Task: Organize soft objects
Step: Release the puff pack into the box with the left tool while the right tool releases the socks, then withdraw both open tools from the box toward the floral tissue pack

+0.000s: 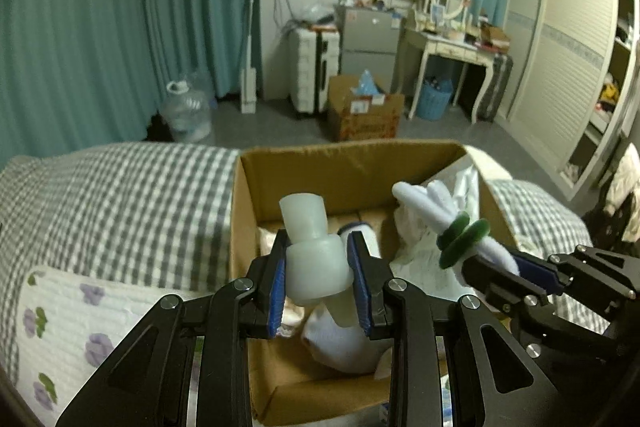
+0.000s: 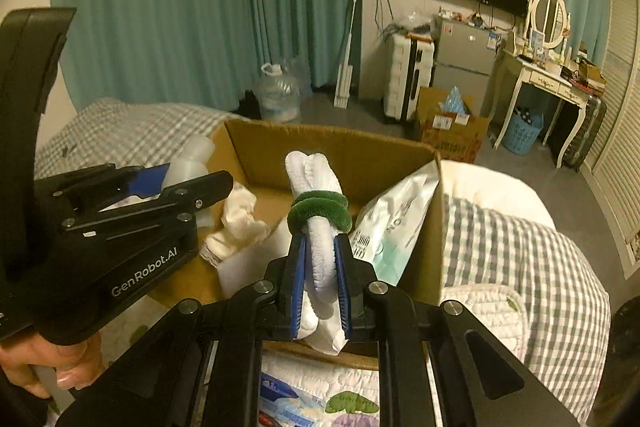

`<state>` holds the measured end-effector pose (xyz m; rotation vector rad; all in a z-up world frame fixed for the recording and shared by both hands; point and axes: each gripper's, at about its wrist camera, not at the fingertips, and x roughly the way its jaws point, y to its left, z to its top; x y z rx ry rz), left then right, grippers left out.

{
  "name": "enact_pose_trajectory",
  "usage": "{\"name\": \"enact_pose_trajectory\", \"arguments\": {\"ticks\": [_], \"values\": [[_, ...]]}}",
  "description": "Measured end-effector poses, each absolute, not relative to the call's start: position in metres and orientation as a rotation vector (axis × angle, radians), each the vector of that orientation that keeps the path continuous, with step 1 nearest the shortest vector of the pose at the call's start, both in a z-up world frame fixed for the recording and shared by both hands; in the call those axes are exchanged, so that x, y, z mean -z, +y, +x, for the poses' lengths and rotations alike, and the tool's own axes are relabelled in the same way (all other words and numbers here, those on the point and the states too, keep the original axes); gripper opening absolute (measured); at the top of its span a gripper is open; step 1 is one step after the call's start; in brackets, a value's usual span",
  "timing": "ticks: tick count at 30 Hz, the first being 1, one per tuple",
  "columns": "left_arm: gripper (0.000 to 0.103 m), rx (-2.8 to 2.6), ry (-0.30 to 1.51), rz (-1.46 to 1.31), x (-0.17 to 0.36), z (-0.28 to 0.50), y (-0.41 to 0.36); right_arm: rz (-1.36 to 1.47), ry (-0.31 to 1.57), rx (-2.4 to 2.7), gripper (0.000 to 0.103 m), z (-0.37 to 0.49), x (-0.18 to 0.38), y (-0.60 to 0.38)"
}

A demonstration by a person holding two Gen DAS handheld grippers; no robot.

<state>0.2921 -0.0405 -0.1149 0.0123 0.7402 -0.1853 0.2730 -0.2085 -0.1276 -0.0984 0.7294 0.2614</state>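
An open cardboard box [image 1: 344, 167] sits on a checked bed; it also shows in the right wrist view [image 2: 332, 147]. My left gripper [image 1: 318, 279] is shut on a white soft silicone bottle-shaped piece [image 1: 312, 255] and holds it over the box. My right gripper [image 2: 320, 287] is shut on a rolled white towel [image 2: 316, 187] bound with a green scrunchie [image 2: 320, 211], also over the box. The towel [image 1: 428, 203] and the right gripper [image 1: 516, 275] show at the right of the left wrist view. Inside the box lie white socks [image 2: 236, 223], a white bundle [image 1: 340, 343] and a white plastic pack [image 2: 392, 219].
The bed has a grey checked cover [image 1: 120, 203] and a white floral quilt [image 1: 72, 323]. Beyond it are teal curtains [image 1: 120, 27], a water jug [image 1: 186, 111], a floor box [image 1: 364, 111], a fridge [image 1: 368, 39], a dressing table [image 1: 452, 47] and a wardrobe [image 1: 560, 59].
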Motion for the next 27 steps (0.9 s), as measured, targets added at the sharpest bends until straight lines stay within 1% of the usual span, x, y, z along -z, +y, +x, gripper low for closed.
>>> {"name": "enact_pose_trajectory", "arguments": {"ticks": [3, 5, 6, 9, 10, 11, 12, 13, 14, 15, 16, 23, 25, 27], "values": [[0.029, 0.180, 0.769, 0.009, 0.125, 0.297, -0.040, -0.108, 0.754, -0.254, 0.014, 0.281, 0.141, -0.209], [0.031, 0.176, 0.781, -0.002, 0.130, 0.300, -0.038, -0.110, 0.762, -0.251, 0.015, 0.285, 0.144, -0.208], [0.033, 0.178, 0.783, -0.008, 0.130, 0.301, -0.035, -0.111, 0.764, -0.246, 0.017, 0.283, 0.146, -0.207], [0.033, 0.196, 0.775, -0.007, 0.129, 0.299, -0.035, -0.112, 0.763, -0.244, 0.018, 0.281, 0.148, -0.206], [0.033, 0.200, 0.771, 0.005, 0.127, 0.298, -0.037, -0.114, 0.759, -0.243, 0.021, 0.279, 0.147, -0.205], [0.035, 0.193, 0.760, 0.021, 0.124, 0.296, -0.039, -0.118, 0.752, -0.241, 0.024, 0.276, 0.145, -0.205], [0.038, 0.189, 0.752, 0.032, 0.120, 0.297, -0.039, -0.120, 0.745, -0.238, 0.030, 0.276, 0.142, -0.204], [0.047, 0.190, 0.745, 0.036, 0.118, 0.297, -0.038, -0.119, 0.740, -0.237, 0.037, 0.275, 0.140, -0.204], [0.057, 0.193, 0.733, 0.036, 0.115, 0.296, -0.036, -0.115, 0.730, -0.237, 0.040, 0.273, 0.136, -0.205], [0.061, 0.193, 0.718, 0.035, 0.110, 0.294, -0.036, -0.111, 0.722, -0.235, 0.045, 0.271, 0.133, -0.206], [0.065, 0.191, 0.708, 0.034, 0.107, 0.293, -0.034, -0.106, 0.709, -0.229, 0.045, 0.269, 0.128, -0.208], [0.076, 0.184, 0.658, 0.014, 0.072, 0.274, -0.023, -0.066, 0.633, -0.195, 0.047, 0.245, 0.091, -0.223], [0.076, 0.179, 0.637, -0.002, 0.058, 0.266, -0.019, -0.064, 0.606, -0.185, 0.054, 0.234, 0.079, -0.226], [0.076, 0.177, 0.613, -0.016, 0.041, 0.256, -0.014, -0.060, 0.568, -0.175, 0.057, 0.220, 0.061, -0.229]]}}
